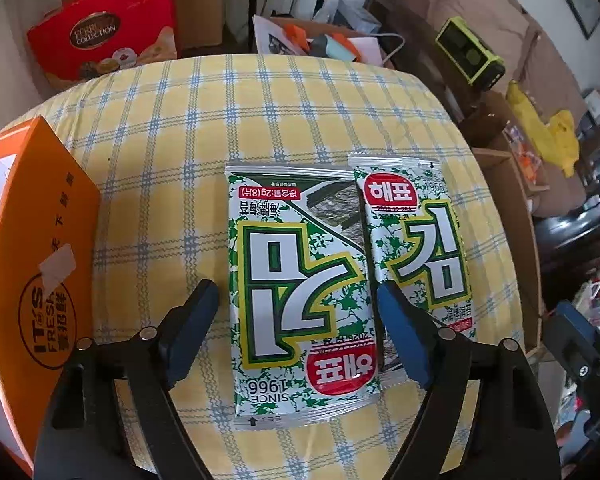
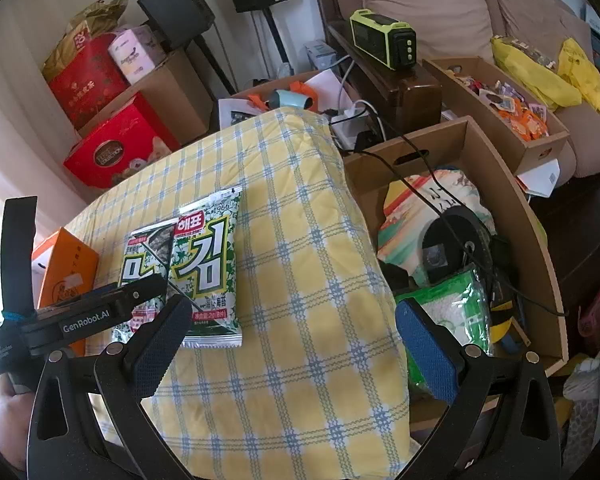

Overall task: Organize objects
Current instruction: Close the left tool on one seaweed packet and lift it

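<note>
Foil seaweed packet (image 1: pixel 300 292) straddled by left gripper (image 1: pixel 296 332), jaws apart, pads clear. Likely step: grasping it. Next: close squarely, avoiding neighbouring packet (image 1: pixel 416 240). Right gripper (image 2: pixel 292 344) idle, jaws apart.

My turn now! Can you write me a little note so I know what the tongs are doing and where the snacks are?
Left tongs: open, straddling the near seaweed packet, pads not pressing on it.
Right tongs: open and empty above the checked cloth.
Things: two seaweed packets side by side on the cloth; the second packet overlaps the first's edge. An orange box stands to the left, a cardboard box of goods to the right.
Done: nothing lifted yet.
Left: grip the packets and put them away.
</note>
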`<act>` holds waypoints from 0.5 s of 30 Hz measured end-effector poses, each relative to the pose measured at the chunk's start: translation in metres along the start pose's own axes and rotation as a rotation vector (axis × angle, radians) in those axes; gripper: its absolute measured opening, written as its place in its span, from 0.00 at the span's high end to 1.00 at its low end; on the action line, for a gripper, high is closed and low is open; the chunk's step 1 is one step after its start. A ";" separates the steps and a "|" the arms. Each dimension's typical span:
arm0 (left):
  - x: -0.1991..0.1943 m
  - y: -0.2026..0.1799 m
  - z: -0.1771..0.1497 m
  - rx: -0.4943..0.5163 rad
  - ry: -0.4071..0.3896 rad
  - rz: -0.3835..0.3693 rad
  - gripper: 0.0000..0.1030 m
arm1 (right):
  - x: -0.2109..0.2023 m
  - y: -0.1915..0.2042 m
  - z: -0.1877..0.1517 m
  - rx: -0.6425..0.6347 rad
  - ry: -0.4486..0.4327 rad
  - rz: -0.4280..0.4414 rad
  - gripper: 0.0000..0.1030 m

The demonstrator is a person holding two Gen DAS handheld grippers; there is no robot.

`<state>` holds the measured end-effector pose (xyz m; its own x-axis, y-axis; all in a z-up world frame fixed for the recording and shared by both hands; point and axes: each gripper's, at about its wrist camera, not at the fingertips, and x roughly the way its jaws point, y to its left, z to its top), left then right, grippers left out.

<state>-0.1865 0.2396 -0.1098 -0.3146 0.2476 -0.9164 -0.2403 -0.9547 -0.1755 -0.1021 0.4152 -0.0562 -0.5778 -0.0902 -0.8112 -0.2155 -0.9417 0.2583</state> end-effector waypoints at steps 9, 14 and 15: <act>0.007 -0.011 0.005 0.039 0.013 0.060 0.24 | 0.002 0.006 0.002 -0.006 0.005 0.012 0.00; 0.010 -0.017 0.007 0.052 0.025 0.074 0.16 | 0.001 0.006 0.002 -0.004 0.006 0.014 0.00; 0.011 -0.019 0.006 0.061 0.027 0.080 0.15 | 0.001 0.006 0.002 -0.003 0.005 0.015 0.00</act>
<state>-0.1911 0.2615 -0.1144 -0.3108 0.1656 -0.9359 -0.2714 -0.9592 -0.0796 -0.1054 0.4103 -0.0547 -0.5767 -0.1062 -0.8100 -0.2041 -0.9413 0.2688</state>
